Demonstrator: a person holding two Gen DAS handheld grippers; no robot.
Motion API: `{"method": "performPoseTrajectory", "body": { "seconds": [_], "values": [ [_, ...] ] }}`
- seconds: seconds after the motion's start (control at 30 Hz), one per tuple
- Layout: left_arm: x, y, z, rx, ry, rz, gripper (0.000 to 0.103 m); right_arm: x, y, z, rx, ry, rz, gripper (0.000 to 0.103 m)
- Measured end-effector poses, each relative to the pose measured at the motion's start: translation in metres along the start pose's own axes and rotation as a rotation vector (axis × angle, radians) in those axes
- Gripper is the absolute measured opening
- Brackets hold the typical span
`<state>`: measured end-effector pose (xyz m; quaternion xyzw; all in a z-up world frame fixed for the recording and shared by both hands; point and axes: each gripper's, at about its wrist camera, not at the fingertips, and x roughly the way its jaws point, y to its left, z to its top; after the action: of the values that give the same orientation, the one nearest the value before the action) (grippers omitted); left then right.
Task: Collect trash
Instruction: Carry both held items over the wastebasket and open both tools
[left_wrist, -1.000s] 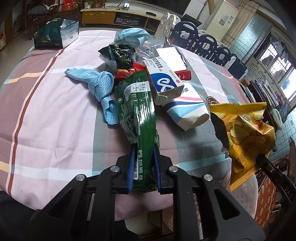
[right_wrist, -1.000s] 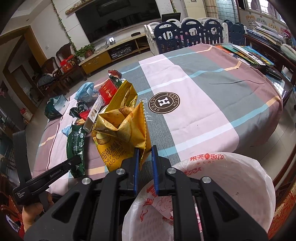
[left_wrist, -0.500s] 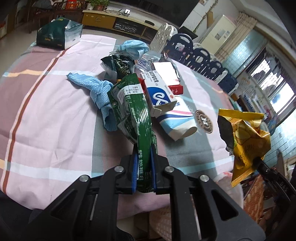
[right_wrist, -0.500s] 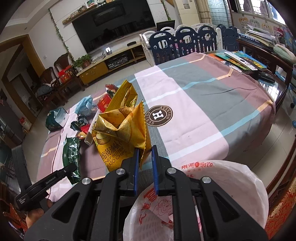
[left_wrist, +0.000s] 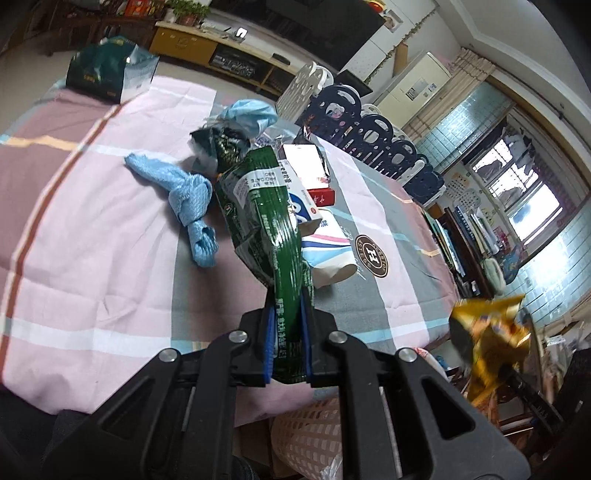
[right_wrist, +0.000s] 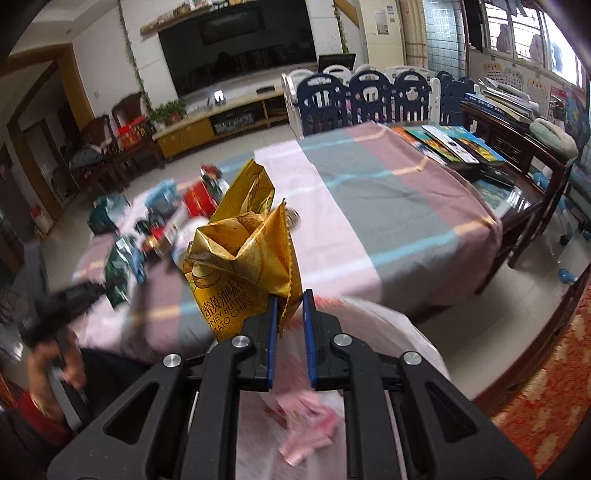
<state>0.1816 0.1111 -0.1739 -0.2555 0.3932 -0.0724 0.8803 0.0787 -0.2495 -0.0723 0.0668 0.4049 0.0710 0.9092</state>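
Note:
My left gripper (left_wrist: 289, 317) is shut on a long green snack wrapper (left_wrist: 265, 218), lifted above the table's near edge. My right gripper (right_wrist: 289, 308) is shut on the corner of a yellow potato chip bag (right_wrist: 240, 254), which hangs over a bin lined with a white plastic bag (right_wrist: 373, 332). The chip bag (left_wrist: 487, 332) shows blurred at the right in the left wrist view. The green wrapper (right_wrist: 120, 262) and left gripper appear blurred at the left in the right wrist view.
On the striped tablecloth (left_wrist: 92, 236) lie a blue cloth (left_wrist: 184, 192), a blue-and-white box (left_wrist: 303, 210), a paper cup (left_wrist: 328, 254), a red box (left_wrist: 321, 195), a dark wrapper (left_wrist: 218, 151), a blue mask (left_wrist: 247, 114) and a green bag (left_wrist: 107, 74). A woven basket (left_wrist: 306, 439) stands below the edge.
The left gripper closed tighter on the green wrapper and raised it off the table. The right gripper carried the chip bag back and up, away from the table over the lined bin.

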Motion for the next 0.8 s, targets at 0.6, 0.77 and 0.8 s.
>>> {"method": "performPoseTrajectory", "body": {
  "seconds": [0.6,0.77,0.8],
  "values": [
    [0.024,-0.168,-0.126,0.51,0.518,-0.445,0.039,-0.005,-0.081,-0.034,0.311,-0.003,-0.152,0.071],
    [0.025,-0.158,-0.117,0.529,0.433,-0.304,0.074,0.001,-0.079,-0.021,0.341,-0.045,-0.115,0.072],
    [0.023,-0.149,-0.105,0.502,0.393,-0.263,0.074,0.002,-0.079,-0.018,0.341,-0.045,-0.1,0.072]
  ]
}}
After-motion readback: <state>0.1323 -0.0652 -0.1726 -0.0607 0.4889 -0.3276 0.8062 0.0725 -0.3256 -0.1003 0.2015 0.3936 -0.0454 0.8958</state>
